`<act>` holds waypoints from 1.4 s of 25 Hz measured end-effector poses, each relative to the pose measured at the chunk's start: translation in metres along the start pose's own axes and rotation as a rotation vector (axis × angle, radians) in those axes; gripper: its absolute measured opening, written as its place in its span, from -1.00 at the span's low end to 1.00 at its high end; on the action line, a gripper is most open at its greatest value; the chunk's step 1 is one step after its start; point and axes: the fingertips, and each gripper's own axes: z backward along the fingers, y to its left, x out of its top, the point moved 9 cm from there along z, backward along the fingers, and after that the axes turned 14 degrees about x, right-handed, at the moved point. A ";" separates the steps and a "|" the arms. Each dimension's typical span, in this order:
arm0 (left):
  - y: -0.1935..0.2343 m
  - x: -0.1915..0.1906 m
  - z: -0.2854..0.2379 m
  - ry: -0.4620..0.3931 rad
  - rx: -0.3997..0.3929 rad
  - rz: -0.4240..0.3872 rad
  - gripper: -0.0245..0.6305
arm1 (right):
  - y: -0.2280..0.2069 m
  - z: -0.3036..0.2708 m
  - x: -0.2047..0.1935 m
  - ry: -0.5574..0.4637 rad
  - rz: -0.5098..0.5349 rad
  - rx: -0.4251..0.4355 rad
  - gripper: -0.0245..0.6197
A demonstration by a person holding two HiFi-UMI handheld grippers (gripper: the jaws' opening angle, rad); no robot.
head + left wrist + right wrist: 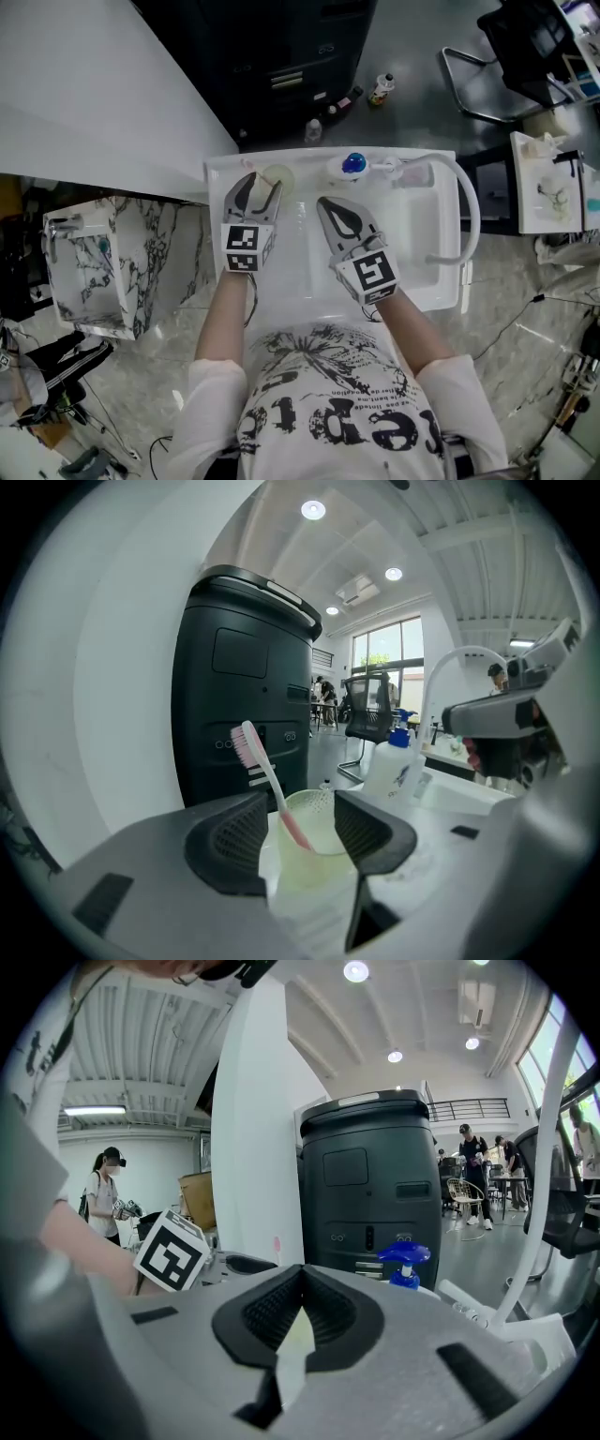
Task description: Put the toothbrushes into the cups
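A pale, translucent cup (311, 855) stands on the white sink top (300, 272), near its far left corner. A pink toothbrush (267, 771) leans inside it, bristles up and to the left. My left gripper (300, 832) is open, one jaw on either side of the cup and neither pressing on it. In the head view the left gripper (262, 185) reaches to the cup (278, 174). My right gripper (325, 203) is shut with nothing between its jaws, hovering over the middle of the sink top; in its own view the right gripper (300, 1274) shows its pads together.
A soap bottle with a blue pump (353, 163) stands behind the basin (422, 234), beside a white arched faucet (472, 211). A black cabinet (281, 56) rises beyond the sink. A marble-patterned box (94, 262) stands at the left. Several people are far off.
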 end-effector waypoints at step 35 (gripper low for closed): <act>-0.032 0.120 0.200 -0.389 0.004 -0.051 -0.89 | 0.057 0.075 0.065 -0.187 0.163 -0.062 -0.95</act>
